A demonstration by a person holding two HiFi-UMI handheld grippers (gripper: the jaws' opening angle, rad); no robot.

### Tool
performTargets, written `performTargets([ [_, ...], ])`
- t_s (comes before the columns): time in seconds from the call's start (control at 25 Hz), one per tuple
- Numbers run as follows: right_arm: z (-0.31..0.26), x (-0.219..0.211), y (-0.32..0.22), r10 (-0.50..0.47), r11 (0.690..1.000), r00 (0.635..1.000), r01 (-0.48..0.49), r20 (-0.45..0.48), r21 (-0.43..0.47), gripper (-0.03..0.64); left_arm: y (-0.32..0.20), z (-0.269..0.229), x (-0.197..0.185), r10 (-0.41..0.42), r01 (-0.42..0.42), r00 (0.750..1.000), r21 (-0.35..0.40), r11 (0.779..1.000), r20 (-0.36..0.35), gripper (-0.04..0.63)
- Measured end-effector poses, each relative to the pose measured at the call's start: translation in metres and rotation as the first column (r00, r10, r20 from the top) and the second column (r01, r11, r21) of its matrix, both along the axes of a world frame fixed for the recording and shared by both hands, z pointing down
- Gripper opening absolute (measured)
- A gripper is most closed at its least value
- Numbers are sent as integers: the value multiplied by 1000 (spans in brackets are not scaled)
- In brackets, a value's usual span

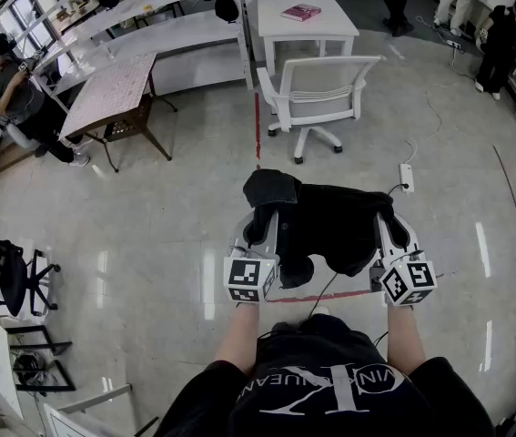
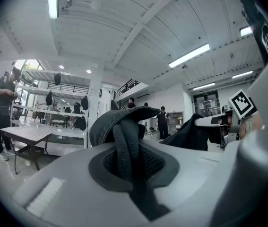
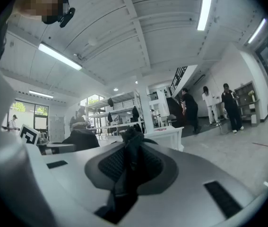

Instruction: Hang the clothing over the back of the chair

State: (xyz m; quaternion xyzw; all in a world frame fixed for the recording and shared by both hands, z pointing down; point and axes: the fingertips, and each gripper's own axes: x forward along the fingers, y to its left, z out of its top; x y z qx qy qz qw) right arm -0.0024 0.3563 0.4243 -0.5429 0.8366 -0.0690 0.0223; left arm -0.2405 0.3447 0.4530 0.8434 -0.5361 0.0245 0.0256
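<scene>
The left tongs [image 1: 259, 235] were clamped on one edge of the black clothing [image 1: 330, 218], which stretched across to the right tongs [image 1: 392, 235], clamped on its other edge. The white chair [image 1: 317, 94] stood farther off, well apart.

a white table [image 1: 326, 27] is seen, a pink book [image 1: 300, 12] laid on it. to that table's left a speckled table [image 1: 112, 91] is set, a seated person [image 1: 12, 89] spotted beyond it. nearer than the white table, rightward, a power strip [image 1: 407, 177] is found lying.
</scene>
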Motion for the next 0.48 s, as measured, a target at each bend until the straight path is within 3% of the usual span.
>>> performTargets([
  [0.48, 4, 13, -33, -29, 1000, 999, 29, -15, -9, 67, -31, -3, 12, -38, 38, 999, 1, 999, 11, 39],
])
